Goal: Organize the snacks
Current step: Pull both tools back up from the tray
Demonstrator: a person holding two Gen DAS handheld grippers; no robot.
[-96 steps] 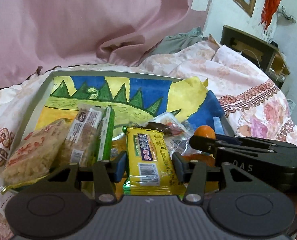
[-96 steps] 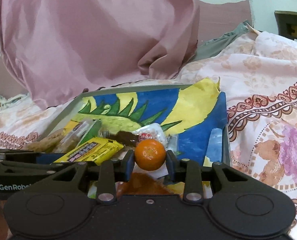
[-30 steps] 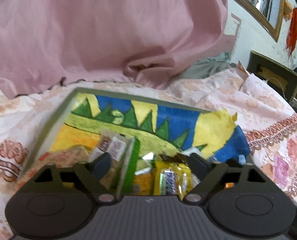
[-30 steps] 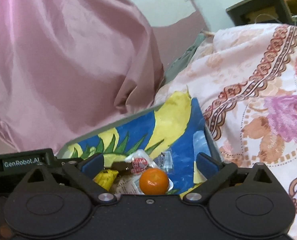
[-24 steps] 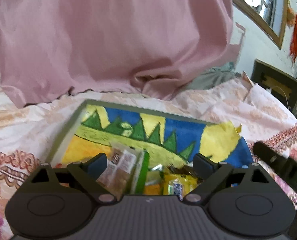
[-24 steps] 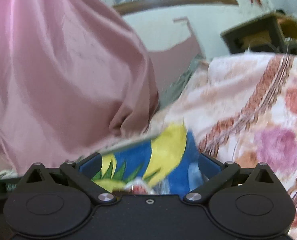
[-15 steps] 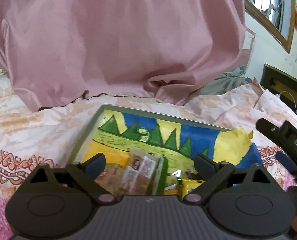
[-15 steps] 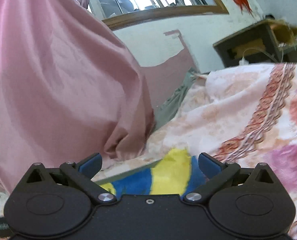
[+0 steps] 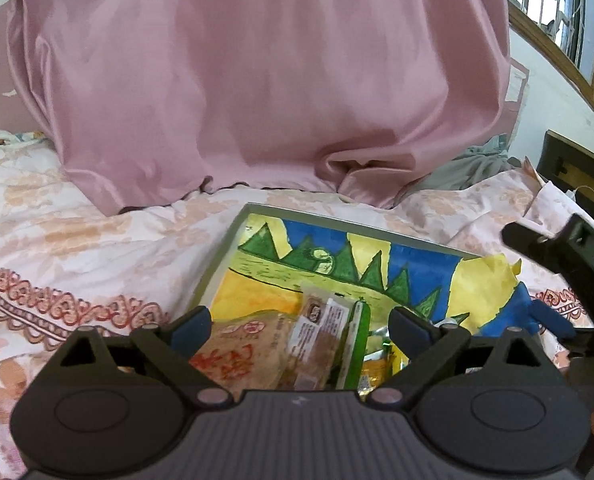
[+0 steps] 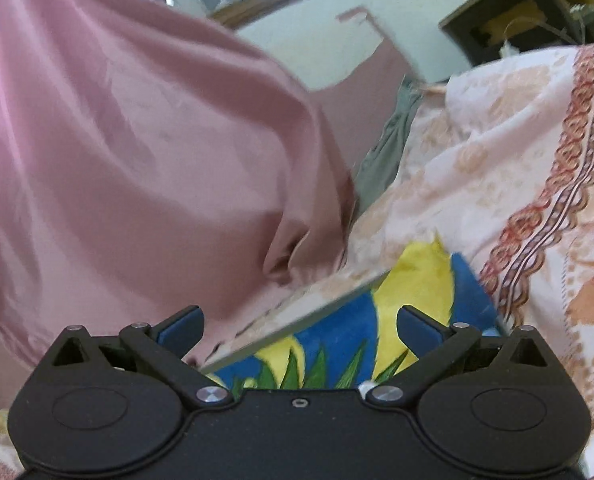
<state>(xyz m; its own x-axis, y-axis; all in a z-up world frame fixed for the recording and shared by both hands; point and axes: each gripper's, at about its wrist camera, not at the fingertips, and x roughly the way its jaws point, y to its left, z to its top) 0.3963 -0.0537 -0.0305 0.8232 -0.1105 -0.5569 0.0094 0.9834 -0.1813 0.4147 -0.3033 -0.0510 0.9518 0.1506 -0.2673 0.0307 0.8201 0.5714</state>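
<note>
A grey tray (image 9: 233,240) lined with a painted blue, yellow and green picture lies on the bed. Snacks lie at its near end: a rice cracker pack (image 9: 241,356), a clear-wrapped bar (image 9: 317,340), a green stick pack (image 9: 355,344) and a yellow packet (image 9: 377,368). My left gripper (image 9: 301,326) is open and empty, held above these snacks. My right gripper (image 10: 299,326) is open and empty, raised over the tray's far edge (image 10: 297,344); its body shows at the right of the left wrist view (image 9: 569,256). The orange is hidden.
A large pink cloth bundle (image 9: 257,80) rises behind the tray. The floral bedsheet (image 9: 77,248) surrounds the tray. A dark wooden cabinet (image 10: 517,12) stands by the wall at the right, below a window (image 9: 557,8).
Both grippers let go of their snacks, opened, and lifted back from the tray. The yellow packet and orange stay in the tray. The right wrist view has tilted upward.
</note>
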